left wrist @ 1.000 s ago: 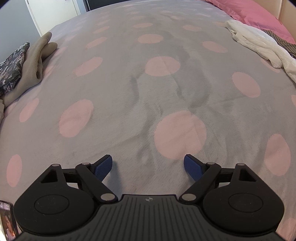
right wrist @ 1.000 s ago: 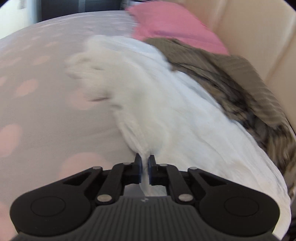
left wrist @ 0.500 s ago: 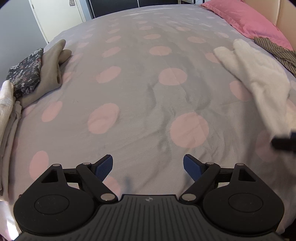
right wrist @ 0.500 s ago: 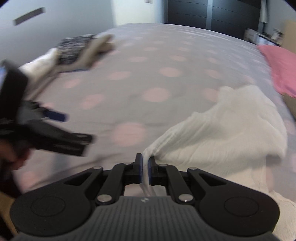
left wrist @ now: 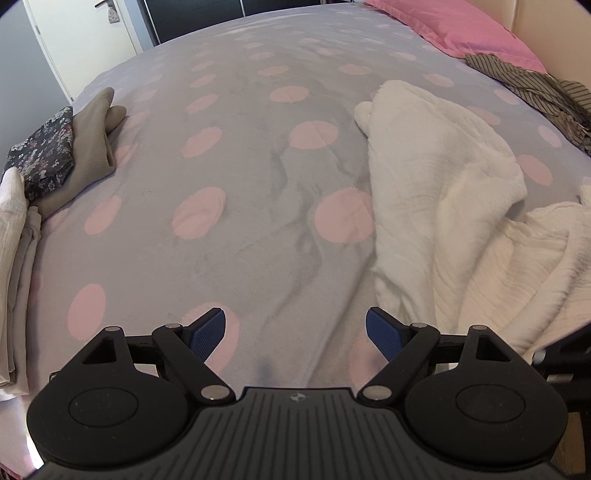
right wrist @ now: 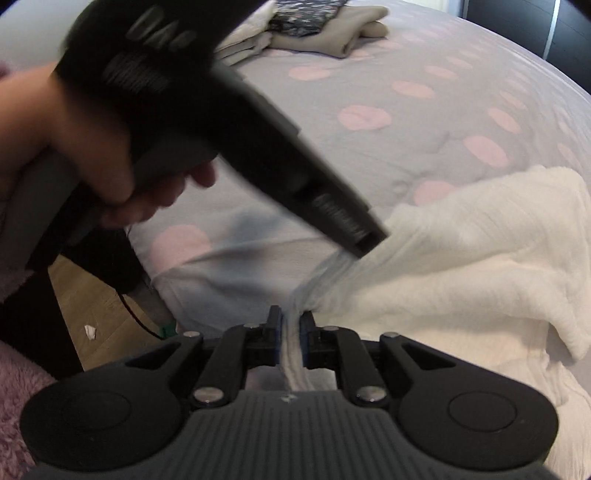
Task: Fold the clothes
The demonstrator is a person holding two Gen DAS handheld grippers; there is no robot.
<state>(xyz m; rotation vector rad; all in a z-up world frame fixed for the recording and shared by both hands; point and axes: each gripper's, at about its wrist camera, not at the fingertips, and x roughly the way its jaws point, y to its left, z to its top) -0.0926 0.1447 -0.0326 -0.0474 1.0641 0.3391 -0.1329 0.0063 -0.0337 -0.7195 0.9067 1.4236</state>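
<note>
Both grippers: black plastic, ribbed base, 2 round discs, silver screws, blue pads [left wrist: 207, 334]. Fuzzy pink-purple sleeve [right wrist: 14, 398] at frame edge, right-wrist view.

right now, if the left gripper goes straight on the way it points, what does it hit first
Most likely the bare bedspread: the open left gripper has only dotted cover ahead. The white garment lies just to the right of that line, though depth is hard to judge.

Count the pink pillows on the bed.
1. The pink pillow lies at the bed's far right corner, against the headboard, behind the striped garment. More may be hidden beyond the frame's edge.
</note>
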